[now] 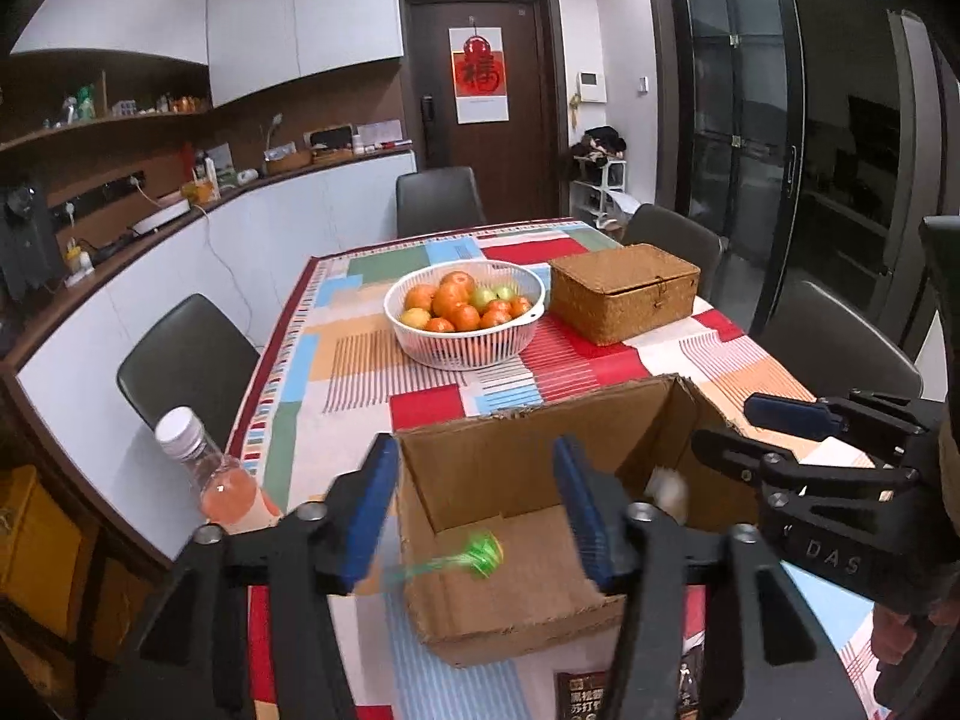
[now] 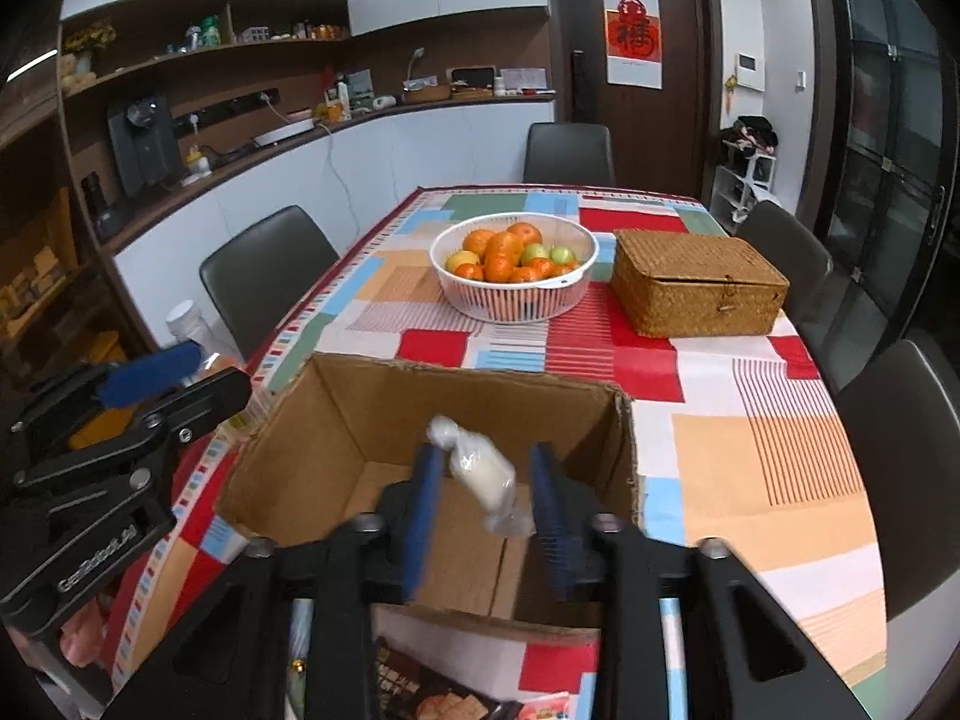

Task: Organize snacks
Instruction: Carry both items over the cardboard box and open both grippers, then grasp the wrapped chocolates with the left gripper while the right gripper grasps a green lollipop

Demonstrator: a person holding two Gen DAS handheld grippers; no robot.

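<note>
my left gripper [image 1: 474,504]: blue-padded fingers [image 1: 372,510] spread wide over the near left corner of the cardboard box [image 1: 480,480], nothing between them. green wrapped snack [image 1: 474,555]: blurred, just inside the box's near left wall, between the fingers in my view but clear of both; i cannot tell whether it rests on the box floor. my right gripper [image 2: 483,504]: fingers apart over the open box [image 2: 372,438], holding nothing. white wrapped snack [image 2: 480,471]: tilted, blurred, between the pads but touching neither that i can see; in the left wrist view it shows as a white blur [image 1: 669,489] at the box's right side, beside the right gripper [image 1: 780,420]. box: open top, torn rim, on the near part of the table [image 2: 750,456] with its patchwork cloth. bottle [image 1: 219,480]: white cap, pink drink, standing at the left table edge, left of the box. white basket [image 2: 516,294]: oranges and green fruit inside, far of the box, mid-table. wicker box [image 2: 699,282]: lid shut, right of the basket. printed snack packs [image 2: 438,696]: lying flat on the cloth at the near edge, below the box. dark chairs [image 2: 264,276]: around the table.
</note>
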